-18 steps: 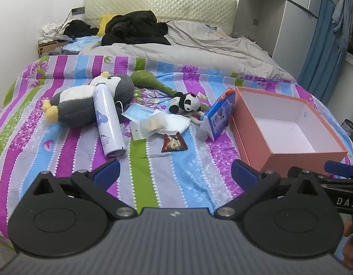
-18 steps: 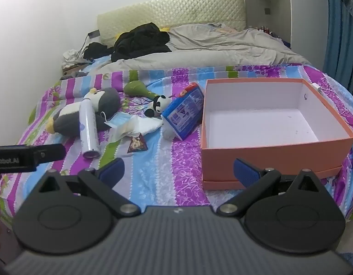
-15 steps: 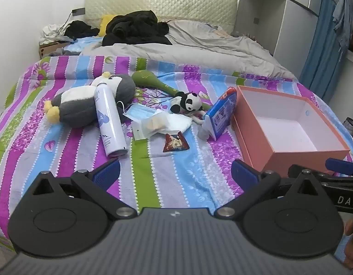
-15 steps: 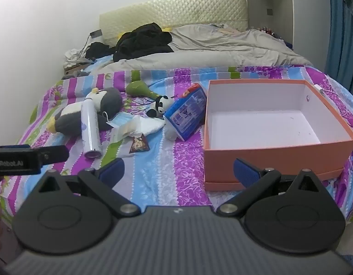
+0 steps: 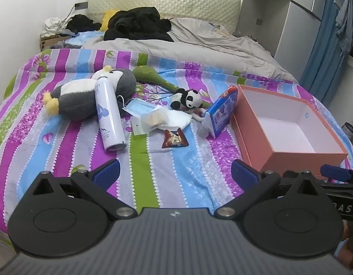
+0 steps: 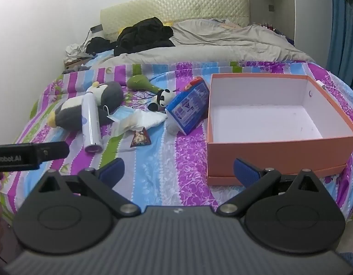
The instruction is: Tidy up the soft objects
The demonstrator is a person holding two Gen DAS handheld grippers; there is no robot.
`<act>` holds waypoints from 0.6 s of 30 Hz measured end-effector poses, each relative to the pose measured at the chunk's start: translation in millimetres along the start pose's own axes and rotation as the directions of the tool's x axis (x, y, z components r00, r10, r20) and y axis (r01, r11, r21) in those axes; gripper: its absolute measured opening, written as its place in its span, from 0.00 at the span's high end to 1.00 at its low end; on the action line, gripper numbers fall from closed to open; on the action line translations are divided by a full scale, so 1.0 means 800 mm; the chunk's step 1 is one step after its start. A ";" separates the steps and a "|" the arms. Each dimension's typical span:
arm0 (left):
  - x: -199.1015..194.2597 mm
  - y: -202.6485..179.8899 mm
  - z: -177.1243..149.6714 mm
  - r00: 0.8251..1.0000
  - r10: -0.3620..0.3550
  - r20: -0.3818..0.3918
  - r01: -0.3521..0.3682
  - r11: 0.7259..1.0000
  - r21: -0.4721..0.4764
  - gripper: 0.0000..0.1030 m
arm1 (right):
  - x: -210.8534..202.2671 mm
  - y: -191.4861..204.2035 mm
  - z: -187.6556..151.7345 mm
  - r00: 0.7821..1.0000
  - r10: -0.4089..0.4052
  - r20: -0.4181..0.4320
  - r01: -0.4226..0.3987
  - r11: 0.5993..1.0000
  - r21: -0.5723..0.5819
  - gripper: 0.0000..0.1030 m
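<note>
Advanced slightly toward the bed since the earlier frames; clutter now sits lower in frame. Left gripper (image 5: 174, 171) and right gripper (image 6: 178, 169) both spread, empty. Panda plush (image 5: 186, 98) at centre, penguin plush (image 5: 84, 96) centre-left, orange box (image 6: 279, 123) right, empty. Approach panda low; pinch mid-body; avoid spray can (image 5: 108, 114).

Dim even room light; fisheye-bent edges; soft shadows.
</note>
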State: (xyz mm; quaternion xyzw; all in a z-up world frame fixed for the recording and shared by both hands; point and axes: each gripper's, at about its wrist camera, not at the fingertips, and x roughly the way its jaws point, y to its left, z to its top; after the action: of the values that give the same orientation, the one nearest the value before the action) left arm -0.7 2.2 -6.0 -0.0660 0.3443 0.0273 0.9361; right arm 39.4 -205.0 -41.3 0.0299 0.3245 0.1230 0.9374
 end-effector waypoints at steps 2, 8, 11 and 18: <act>0.000 0.000 -0.001 1.000 0.003 0.001 -0.003 1.000 -0.002 0.00 | 0.002 0.000 0.000 1.000 0.001 -0.002 -0.001 1.000 -0.002 0.00; 0.004 0.001 -0.003 1.000 0.003 -0.002 -0.003 1.000 -0.008 0.00 | 0.003 0.000 0.000 1.000 -0.011 -0.007 0.011 1.000 -0.001 0.00; 0.005 0.000 -0.003 1.000 0.007 -0.005 -0.007 1.000 -0.003 0.00 | 0.004 -0.002 -0.001 1.000 -0.010 -0.012 0.010 1.000 0.005 0.00; 0.006 0.003 -0.003 1.000 0.010 -0.004 -0.010 1.000 -0.012 0.00 | 0.003 -0.002 -0.003 1.000 -0.005 -0.013 0.005 1.000 0.006 0.00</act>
State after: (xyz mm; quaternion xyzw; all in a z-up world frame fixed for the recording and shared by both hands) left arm 1.0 3.9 -11.1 -0.0702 0.3462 0.0338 0.9349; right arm 40.2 -205.9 -45.3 0.0311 0.3311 0.1197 0.9355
